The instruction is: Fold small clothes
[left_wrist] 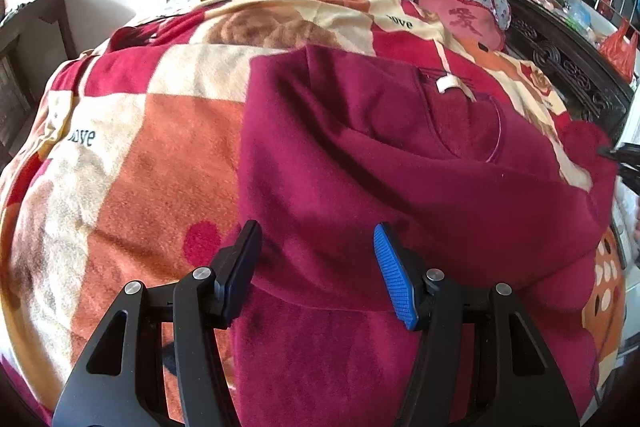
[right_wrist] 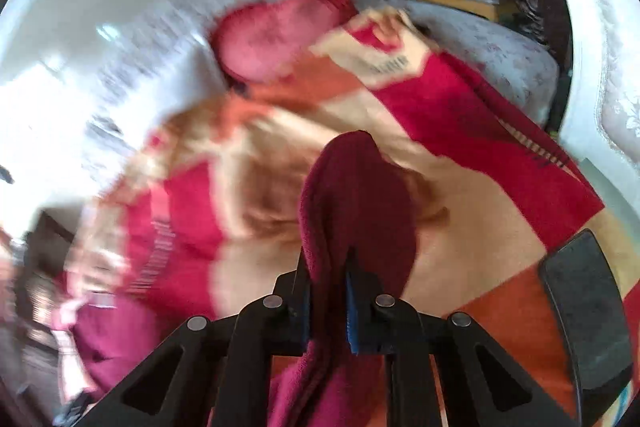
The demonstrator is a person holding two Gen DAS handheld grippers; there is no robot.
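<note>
Jaws: the left gripper (left_wrist: 316, 263) is spread over the maroon garment (left_wrist: 400, 163), mid-blanket (left_wrist: 132, 155); the right gripper (right_wrist: 328, 291) pinches its sleeve. A thin pinch might slip, undoing the fold.

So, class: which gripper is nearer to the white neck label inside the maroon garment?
Probably the left. The left gripper hovers open over the maroon garment, with the white label ahead. The right gripper, shut on a garment corner, shows only at the far edge.
</note>
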